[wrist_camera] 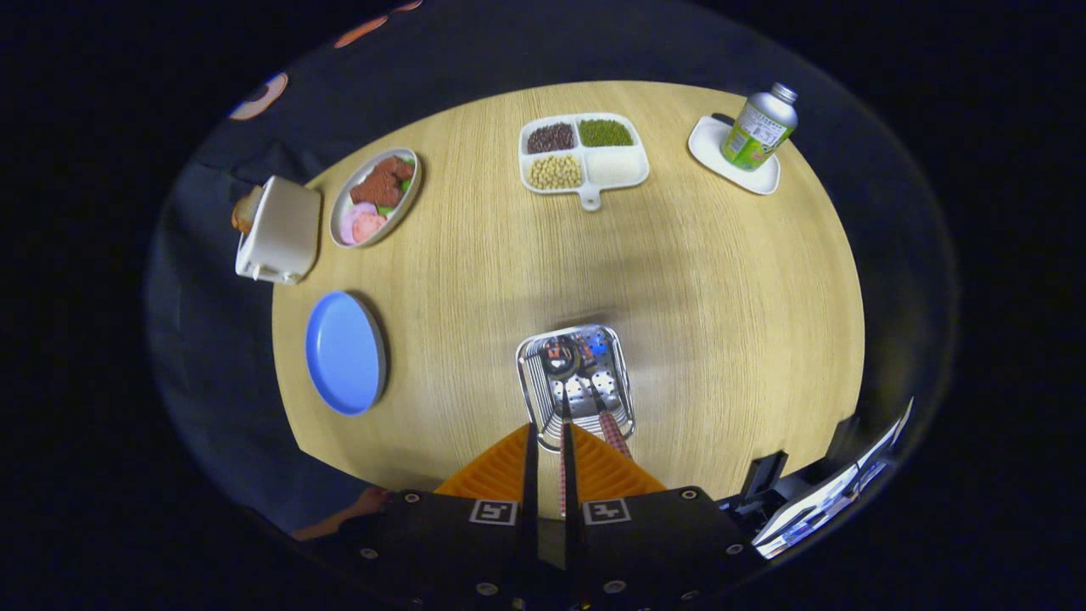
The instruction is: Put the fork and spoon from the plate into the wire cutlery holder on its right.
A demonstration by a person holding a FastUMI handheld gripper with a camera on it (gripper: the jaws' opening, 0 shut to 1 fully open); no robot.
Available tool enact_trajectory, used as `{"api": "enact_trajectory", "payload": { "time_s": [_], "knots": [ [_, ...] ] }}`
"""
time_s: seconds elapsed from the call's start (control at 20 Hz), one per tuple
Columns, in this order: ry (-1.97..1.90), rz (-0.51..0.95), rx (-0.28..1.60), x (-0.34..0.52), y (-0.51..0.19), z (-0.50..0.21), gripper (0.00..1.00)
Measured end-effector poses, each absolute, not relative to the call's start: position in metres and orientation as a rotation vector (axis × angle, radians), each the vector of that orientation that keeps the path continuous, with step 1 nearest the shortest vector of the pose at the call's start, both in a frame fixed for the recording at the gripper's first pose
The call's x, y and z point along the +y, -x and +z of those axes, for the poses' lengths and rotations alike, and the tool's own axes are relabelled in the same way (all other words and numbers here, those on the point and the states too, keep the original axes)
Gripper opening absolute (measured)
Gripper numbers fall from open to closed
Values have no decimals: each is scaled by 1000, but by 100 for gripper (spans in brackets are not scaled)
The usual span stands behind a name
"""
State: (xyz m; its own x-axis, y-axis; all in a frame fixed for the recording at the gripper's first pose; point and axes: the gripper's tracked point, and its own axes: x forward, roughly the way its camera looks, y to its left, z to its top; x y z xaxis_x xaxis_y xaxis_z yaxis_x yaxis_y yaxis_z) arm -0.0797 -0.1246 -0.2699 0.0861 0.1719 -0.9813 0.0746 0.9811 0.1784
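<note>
The wire cutlery holder stands on the wooden table just ahead of my fingers, to the right of the bare blue plate. A spoon hangs bowl-down inside the holder, its red-checked handle running back between my fingers. My gripper is directly above the holder's near rim, shut on that handle. The fork, with the same checked handle, leans in the holder's right side, free of my fingers.
A toaster with bread and an oval plate of food sit beyond the blue plate. A divided tray of beans and a bottle on a white dish stand far back. A person's hand is near me.
</note>
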Motion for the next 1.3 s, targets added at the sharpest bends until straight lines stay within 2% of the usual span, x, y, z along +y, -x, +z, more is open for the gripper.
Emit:
{"api": "enact_trajectory", "payload": {
  "time_s": [0.05, 0.4, 0.75, 1.05, 1.3],
  "knots": [
    [-187, 77, 1441, -127, 73, -264, 15],
    [-217, 113, 1152, -118, 36, -221, 56],
    [-199, 62, 760, -136, -7, -154, 68],
    [-105, 4, 432, -159, -25, -78, 69],
    [-92, 7, 267, -156, -28, -16, 69]
  ]
}}
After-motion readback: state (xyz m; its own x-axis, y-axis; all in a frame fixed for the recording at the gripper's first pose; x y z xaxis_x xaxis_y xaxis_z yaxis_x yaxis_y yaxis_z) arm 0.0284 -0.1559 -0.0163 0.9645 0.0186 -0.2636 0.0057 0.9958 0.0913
